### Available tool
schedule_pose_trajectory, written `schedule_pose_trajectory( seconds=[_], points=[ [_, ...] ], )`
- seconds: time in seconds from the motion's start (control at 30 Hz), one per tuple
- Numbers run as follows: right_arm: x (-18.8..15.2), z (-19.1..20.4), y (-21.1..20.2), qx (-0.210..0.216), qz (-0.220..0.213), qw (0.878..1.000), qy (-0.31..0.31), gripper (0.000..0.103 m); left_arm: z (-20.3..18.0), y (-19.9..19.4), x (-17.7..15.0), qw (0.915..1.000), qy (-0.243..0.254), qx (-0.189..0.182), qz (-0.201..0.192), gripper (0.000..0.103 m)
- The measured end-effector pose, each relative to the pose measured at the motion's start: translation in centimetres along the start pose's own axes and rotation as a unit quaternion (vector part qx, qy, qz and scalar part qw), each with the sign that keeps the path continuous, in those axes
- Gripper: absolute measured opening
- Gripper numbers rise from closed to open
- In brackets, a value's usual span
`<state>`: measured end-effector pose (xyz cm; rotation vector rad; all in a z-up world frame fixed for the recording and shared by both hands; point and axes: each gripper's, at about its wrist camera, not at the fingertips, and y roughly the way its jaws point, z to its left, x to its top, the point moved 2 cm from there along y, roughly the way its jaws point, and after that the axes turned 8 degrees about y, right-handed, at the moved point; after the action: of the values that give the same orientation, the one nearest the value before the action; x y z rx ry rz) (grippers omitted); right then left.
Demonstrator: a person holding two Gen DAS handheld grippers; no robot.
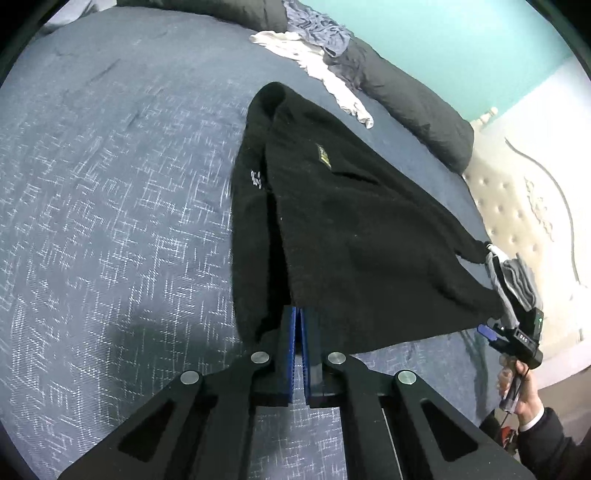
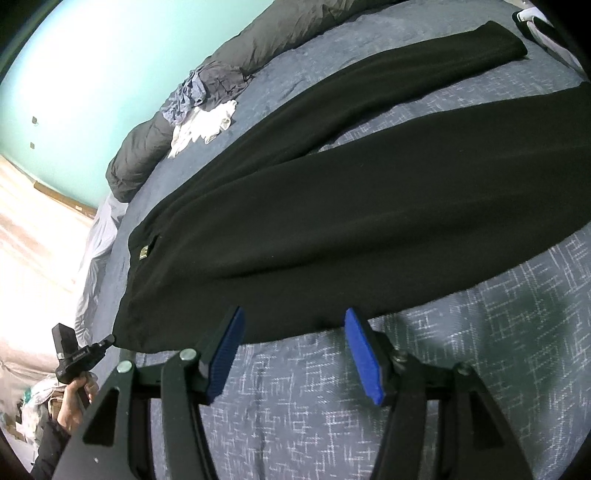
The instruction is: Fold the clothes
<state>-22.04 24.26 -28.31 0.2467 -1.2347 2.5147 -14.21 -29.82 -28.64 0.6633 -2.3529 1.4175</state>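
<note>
Black fleece trousers (image 2: 369,206): lie stretched across a bed with a dark blue cover of pale cross-hatch pattern (image 1: 110,221); two legs run away toward the far side, a small yellow tag shows near the waist.

Left tongs (image 1: 298,321): blue pads pressed together on an edge of the black fleece trousers, the cloth pinched between them and lifted slightly off the cover.

Right tongs (image 2: 293,332): blue pads stand apart, roughly half wide, over the near hem of the trousers; nothing between them, the cloth edge lying just beyond the tips. Whether the pads touch the cloth cannot be told.

Dark grey rumpled duvet (image 2: 155,147): bunched along the far edge of the bed, against a turquoise wall (image 2: 92,66).

Crumpled grey-blue garment (image 1: 317,29) and white garment (image 1: 314,62): lie together on the cover beside the duvet, well apart from the trousers.

Person's hand (image 2: 75,402): grips the handle of the left tongs, dark sleeve behind it.
</note>
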Motion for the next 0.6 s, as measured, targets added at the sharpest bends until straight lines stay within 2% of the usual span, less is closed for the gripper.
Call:
schedule_pose_trajectory(
  seconds=[0.13,0.2,0.27,0.33,0.6],
  points=[
    [0.1,-0.2,0.3,-0.005,0.006,1.0,0.004,0.059,-0.7,0.5,0.5,0.9999,0.004,-0.011,-0.002,0.004],
    [0.2,-0.4,0.4,-0.01,0.008,1.0,0.006,0.061,-0.8,0.7,0.7,1.0,0.008,-0.003,0.0,0.012],
    [0.2,-0.7,0.6,-0.021,0.01,1.0,0.01,0.062,-0.8,0.9,1.0,0.9999,0.011,0.009,0.003,0.03],
    [0.2,-1.2,0.6,-0.026,0.011,0.999,0.02,0.062,-0.9,1.1,1.1,0.9998,0.014,0.016,0.003,0.037],
    [-0.4,-1.9,1.2,-0.035,0.024,0.998,0.042,0.063,-1.4,3.6,0.9,0.9991,0.024,0.012,0.032,0.037]
  ],
)
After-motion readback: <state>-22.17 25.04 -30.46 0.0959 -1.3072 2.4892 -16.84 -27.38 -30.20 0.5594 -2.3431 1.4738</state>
